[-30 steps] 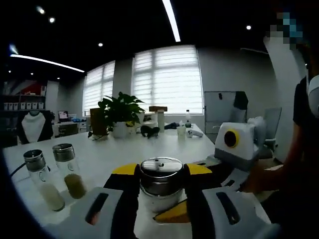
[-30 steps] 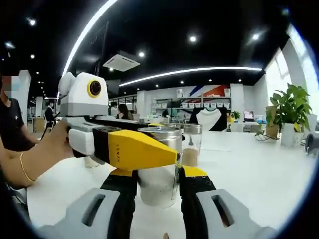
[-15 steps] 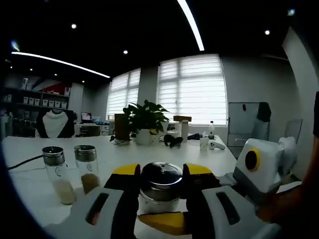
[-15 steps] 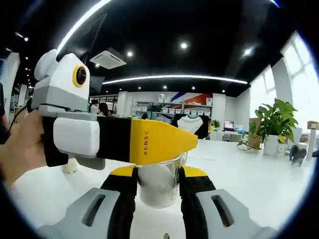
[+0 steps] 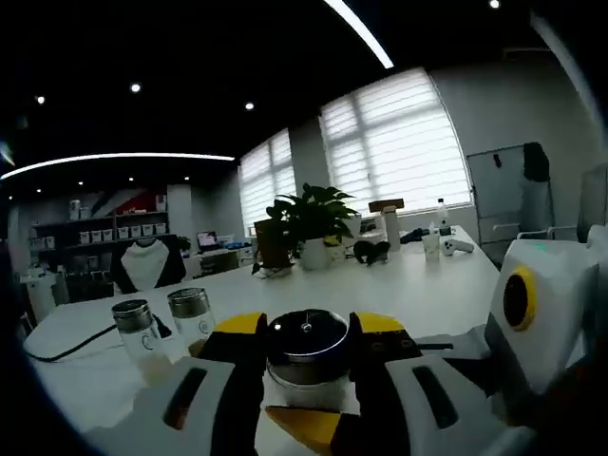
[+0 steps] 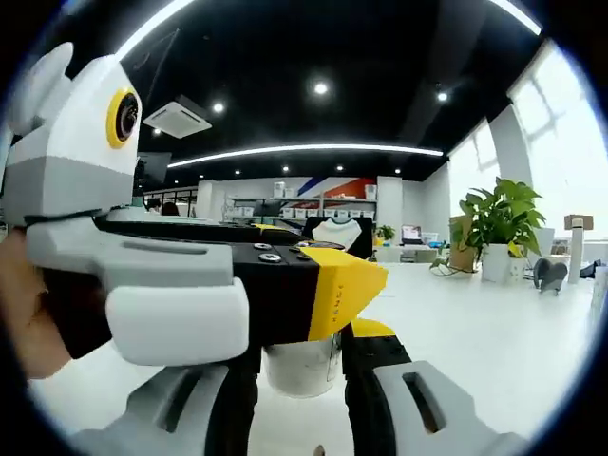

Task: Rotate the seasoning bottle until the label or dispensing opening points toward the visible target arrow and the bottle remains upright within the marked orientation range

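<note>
- Seasoning bottle (image 5: 306, 356) stands upright on the white worktop (image 5: 418, 290), steel cap up, pale contents in the glass body.
- Left tongs (image 5: 306, 334): yellow-tipped black jaws sit tight against both sides of the bottle at cap level, gripping it.
- Right tongs (image 6: 299, 347): jaws on either side of the same bottle's lower glass body (image 6: 302, 366), clamped on it.
- In the right gripper view, the left tongs' body cuts in from the left, its yellow tip just over the bottle's top; a hand (image 6: 24, 318) holds it at the edge.
- In the left gripper view, the right tongs' white body (image 5: 532, 309) comes in from the right of the bottle, a yellow tip below the bottle.
- Two other glass jars (image 5: 166, 328) with metal lids stand left of the bottle, near it, touching each other or almost.
- Potted plant (image 5: 309, 223) well behind the bottle, farther along the worktop; small items and a white bottle (image 5: 439, 214) beyond the plant's right side.
- Target arrow: can't tell, none readable.
</note>
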Demonstrator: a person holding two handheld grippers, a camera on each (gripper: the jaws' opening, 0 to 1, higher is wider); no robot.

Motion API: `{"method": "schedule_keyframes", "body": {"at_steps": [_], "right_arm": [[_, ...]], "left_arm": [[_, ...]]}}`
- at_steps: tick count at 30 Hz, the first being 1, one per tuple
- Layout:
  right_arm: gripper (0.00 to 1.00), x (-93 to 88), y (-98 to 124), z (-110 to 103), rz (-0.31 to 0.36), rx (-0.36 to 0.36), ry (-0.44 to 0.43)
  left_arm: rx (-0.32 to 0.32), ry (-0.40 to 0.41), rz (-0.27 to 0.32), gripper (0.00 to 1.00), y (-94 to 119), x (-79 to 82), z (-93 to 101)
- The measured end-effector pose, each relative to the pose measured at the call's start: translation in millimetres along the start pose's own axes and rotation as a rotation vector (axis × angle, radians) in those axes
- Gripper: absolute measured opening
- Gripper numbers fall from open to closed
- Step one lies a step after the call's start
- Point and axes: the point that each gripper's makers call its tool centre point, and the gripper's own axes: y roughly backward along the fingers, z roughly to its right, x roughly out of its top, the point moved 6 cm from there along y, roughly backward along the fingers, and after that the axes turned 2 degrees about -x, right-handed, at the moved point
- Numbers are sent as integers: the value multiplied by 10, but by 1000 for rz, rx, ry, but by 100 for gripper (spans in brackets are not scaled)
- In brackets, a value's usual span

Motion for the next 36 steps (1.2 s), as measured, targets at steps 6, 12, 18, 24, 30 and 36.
{"method": "schedule_keyframes", "body": {"at_steps": [6,12,18,24,30,36], "right_arm": [[31,-29,-18,-20,-17,10,-6],[31,-38,-32,-9,-17,27,-24],[32,-72,-56,-5,-16,70,-46],[32,-81,-35,49,-15,111,-27],[32,-54,-23,73,12,156,-17],[32,-84,-40,55,0,198,-13]], "left_arm": [[38,48,8,37,24,-35,-4],[11,36,7,36,8,-35,-33],[-81,-17,-38,36,-14,-62,-18],[-155,-3,-37,36,-25,-83,-31],[-219,7,-24,36,-2,-59,-11],[-228,31,-46,36,7,-95,-11]]}}
